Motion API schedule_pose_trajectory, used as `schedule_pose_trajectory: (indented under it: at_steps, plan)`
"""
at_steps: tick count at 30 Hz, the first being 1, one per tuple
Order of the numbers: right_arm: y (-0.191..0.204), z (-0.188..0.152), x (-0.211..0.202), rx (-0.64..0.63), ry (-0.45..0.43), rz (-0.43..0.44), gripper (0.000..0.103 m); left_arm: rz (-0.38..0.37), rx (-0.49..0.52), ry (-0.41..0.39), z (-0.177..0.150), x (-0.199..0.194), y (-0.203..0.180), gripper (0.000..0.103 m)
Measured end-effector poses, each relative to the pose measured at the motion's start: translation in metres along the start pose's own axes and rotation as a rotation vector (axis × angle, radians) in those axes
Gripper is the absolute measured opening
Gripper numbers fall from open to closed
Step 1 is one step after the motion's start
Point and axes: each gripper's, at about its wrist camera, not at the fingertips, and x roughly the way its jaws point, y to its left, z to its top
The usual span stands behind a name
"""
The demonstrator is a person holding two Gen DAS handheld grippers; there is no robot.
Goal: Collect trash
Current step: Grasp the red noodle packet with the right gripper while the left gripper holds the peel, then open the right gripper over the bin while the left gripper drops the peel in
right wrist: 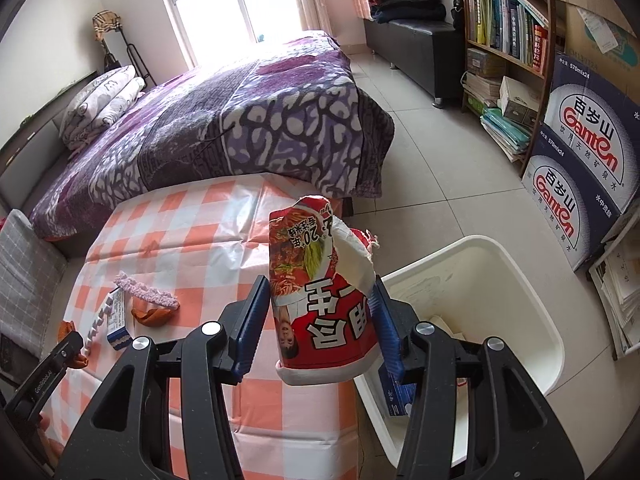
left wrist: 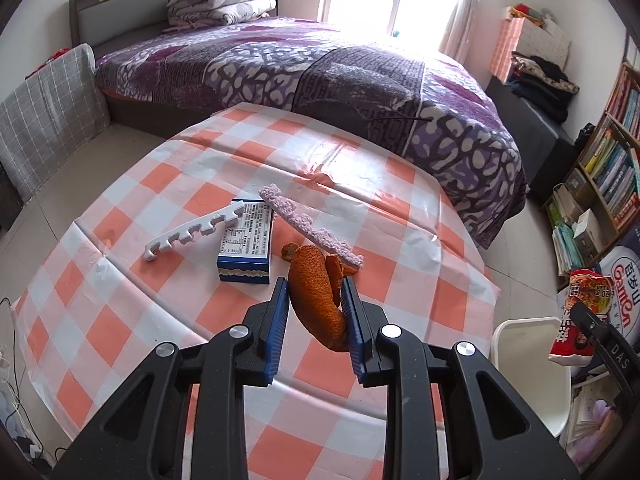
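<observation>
My left claw (left wrist: 316, 292) is clenched on an orange peel (left wrist: 316, 300), held above the checked table (left wrist: 168, 176). The peel's long curve runs along my fingers, its rounded end pointing away from me toward the bed (left wrist: 320, 64). My right claw (right wrist: 320, 288) grasps a torn red noodle cup (right wrist: 320, 280), which lies along the fingers, ragged mouth pointing away, base toward me. The cup hangs at the table's edge, just beside the white bin (right wrist: 520, 280). On the table lie a blue box (left wrist: 248, 244), a white foam strip (left wrist: 192, 232) and a purple strip (left wrist: 304, 224).
</observation>
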Motion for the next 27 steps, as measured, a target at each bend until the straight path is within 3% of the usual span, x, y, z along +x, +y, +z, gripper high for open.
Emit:
schedule_pose_trajectory:
  at_steps: [17,21,27]
  plan:
    - [-0.084,0.009,-0.005,0.187,0.023,-0.088,0.057,-0.077,0.102,0.019,-0.015,0.004,-0.073,0.027]
    - [-0.103,0.009,-0.007,0.231,0.022,-0.103,0.071,-0.098,0.126,0.027,-0.020,0.006,-0.093,0.027]
    - [-0.128,0.011,-0.010,0.306,0.020,-0.128,0.079,-0.129,0.157,0.048,-0.028,0.010,-0.117,0.027]
